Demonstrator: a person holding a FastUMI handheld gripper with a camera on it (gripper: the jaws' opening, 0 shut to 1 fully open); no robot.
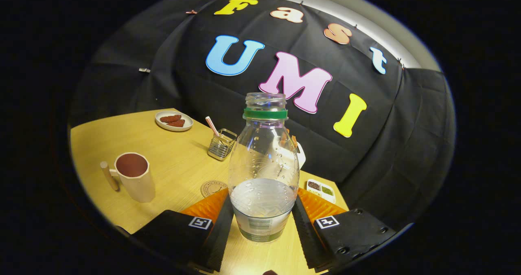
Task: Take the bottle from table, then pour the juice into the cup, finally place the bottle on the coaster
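Pale wood-grain table (171, 165). Clear, rounded plastic bottle (262, 173), uncapped, part full, upright between ridged fingers (220, 226) pressing both sides. Cream faceted cup (134, 177) off to one side. Round cork coaster (211, 188) partly hidden behind one finger.

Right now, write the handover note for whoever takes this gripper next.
Gripper: fingers close against both sides of the bottle, apparently shut on it.
Bottle: upright, uncapped, some clear liquid in its lower part; whether its base rests on the table or is lifted, I cannot tell.
Cup: upright on the table, off to the left beyond the fingers; its inside looks dark, so I cannot tell if anything has been poured.
Coaster: on the table just beyond the left finger, bare.
Done: bottle gripped.
Left: pour into the cup, then set the bottle on the coaster.
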